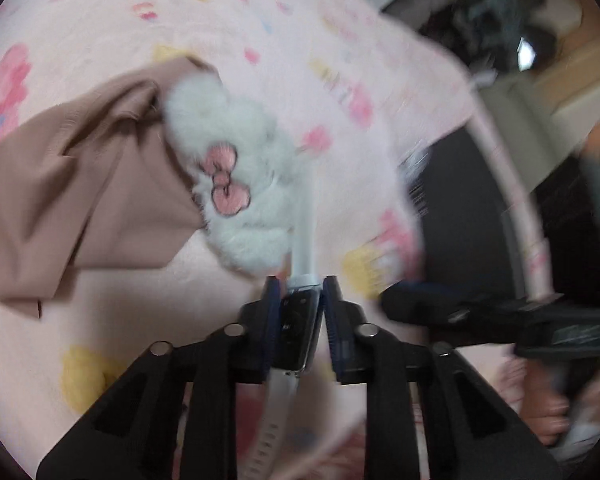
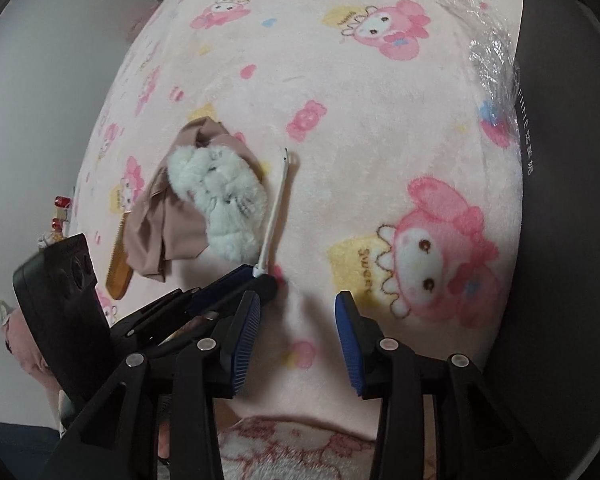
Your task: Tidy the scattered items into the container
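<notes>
A: What's the biggest thing here?
B: The pink cartoon blanket. On it lie a tan cloth and, touching it, a fluffy white scrunchie.
A: And the smartwatch?
B: Pinched at its dark face by the left gripper, strap trailing beside the scrunchie.
A: The right gripper?
B: Spread wide, holding nothing, over the blanket.
A: Smallest?
B: An orange comb beside the cloth.

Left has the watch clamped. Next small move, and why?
Probably lift it straight up: the left gripper is shut on the white-strapped smartwatch, whose strap still trails on the pink cartoon-print blanket beside the white fluffy plush. The right gripper is open, empty.
</notes>
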Available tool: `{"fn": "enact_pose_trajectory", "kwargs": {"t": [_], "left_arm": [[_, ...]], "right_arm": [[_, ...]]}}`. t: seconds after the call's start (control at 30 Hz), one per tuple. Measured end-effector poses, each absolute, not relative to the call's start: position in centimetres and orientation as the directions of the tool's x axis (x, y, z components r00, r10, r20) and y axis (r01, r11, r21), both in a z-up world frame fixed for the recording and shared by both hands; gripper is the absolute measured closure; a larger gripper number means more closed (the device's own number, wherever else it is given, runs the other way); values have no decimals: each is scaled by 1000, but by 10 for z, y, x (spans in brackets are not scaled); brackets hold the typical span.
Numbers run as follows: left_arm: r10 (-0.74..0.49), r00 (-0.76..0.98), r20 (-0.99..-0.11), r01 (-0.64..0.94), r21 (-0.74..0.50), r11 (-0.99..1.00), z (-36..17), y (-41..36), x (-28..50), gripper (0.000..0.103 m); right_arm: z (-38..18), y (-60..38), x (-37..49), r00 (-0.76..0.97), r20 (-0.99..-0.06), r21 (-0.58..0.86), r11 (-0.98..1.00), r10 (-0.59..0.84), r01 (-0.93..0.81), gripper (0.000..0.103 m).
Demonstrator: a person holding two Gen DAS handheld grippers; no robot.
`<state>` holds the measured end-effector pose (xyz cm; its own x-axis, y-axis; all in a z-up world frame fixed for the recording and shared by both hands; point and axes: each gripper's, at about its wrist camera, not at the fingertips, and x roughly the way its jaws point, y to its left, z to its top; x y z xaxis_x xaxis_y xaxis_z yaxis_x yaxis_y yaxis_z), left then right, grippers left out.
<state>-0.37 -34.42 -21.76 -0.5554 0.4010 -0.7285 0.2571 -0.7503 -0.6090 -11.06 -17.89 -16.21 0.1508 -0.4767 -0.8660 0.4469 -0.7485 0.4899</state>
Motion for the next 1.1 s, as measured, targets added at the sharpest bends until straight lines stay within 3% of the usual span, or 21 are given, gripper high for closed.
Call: {"fn": "enact_pose_trajectory", "kwargs": {"t": [0.13,0.23,0.4,0.57,0.87,1.03,1.1], "left_arm": [[447,-663,-601,214,-724,-656,-186,-355,5,96],[416,-696,-586,229,-729,-644,-168,-357,3,96],[395,-772,-497,216,-790,-573,-142,-356,14,96],[355,-809,-469,193,-781,-594,-112,-333,13,95],[445,-797,-409,67,-792,-607,-74,-247,-15,96],[516,-781,-354,-19,-811,-585,-58,-176,-40,96],[539,-772,-338,-44,-817,-575,-57,-150,-52,96]], "right_arm": [[-140,-168,-100,150,-846,516,-716,-511,470,68],[-125,-167,-91,159,-821,547,-676,-548,495,59],[-106,-169,-74,191,-789,581,-605,-584,544,57],[-78,-168,-60,141,-758,577,-555,-637,599,51],[-49,-90,-63,47,-708,597,-561,-705,573,50],[-52,-33,-79,-40,-703,599,-622,-710,505,51],[-50,1,-86,-92,-698,596,-647,-710,476,63]]}}
